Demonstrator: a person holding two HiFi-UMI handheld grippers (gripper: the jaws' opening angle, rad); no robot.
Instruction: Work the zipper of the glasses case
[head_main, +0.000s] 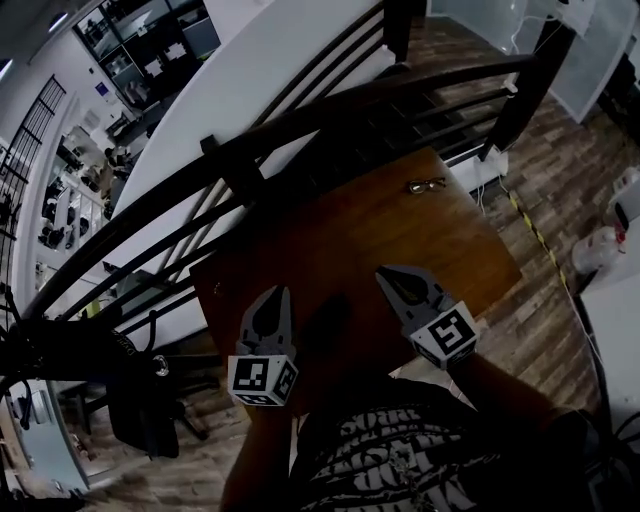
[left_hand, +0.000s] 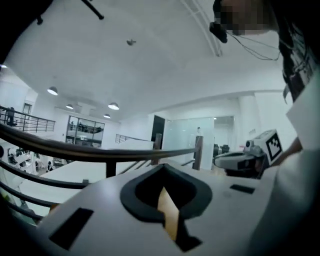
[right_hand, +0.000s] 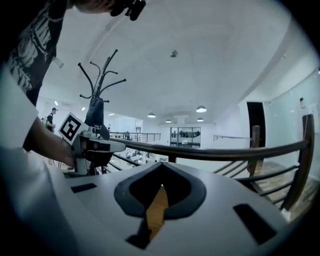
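A dark, low shape that may be the glasses case (head_main: 325, 318) lies on the brown wooden table (head_main: 400, 230), between my two grippers; it is too dim to make out its zipper. My left gripper (head_main: 283, 291) hovers at its left with jaws shut and nothing between them. My right gripper (head_main: 383, 271) hovers at its right, also shut and empty. Both gripper views tilt up over the railing towards the ceiling and do not show the case. The left gripper view shows its shut jaws (left_hand: 162, 168) and the right gripper (left_hand: 239, 160); the right gripper view shows its shut jaws (right_hand: 161, 165) and the left gripper (right_hand: 97, 145).
A pair of glasses (head_main: 427, 185) lies near the table's far right corner. A black metal railing (head_main: 300, 120) runs along the table's far side. A coat stand (right_hand: 97, 95) rises behind the left gripper. The person's printed shirt (head_main: 400, 450) fills the near edge.
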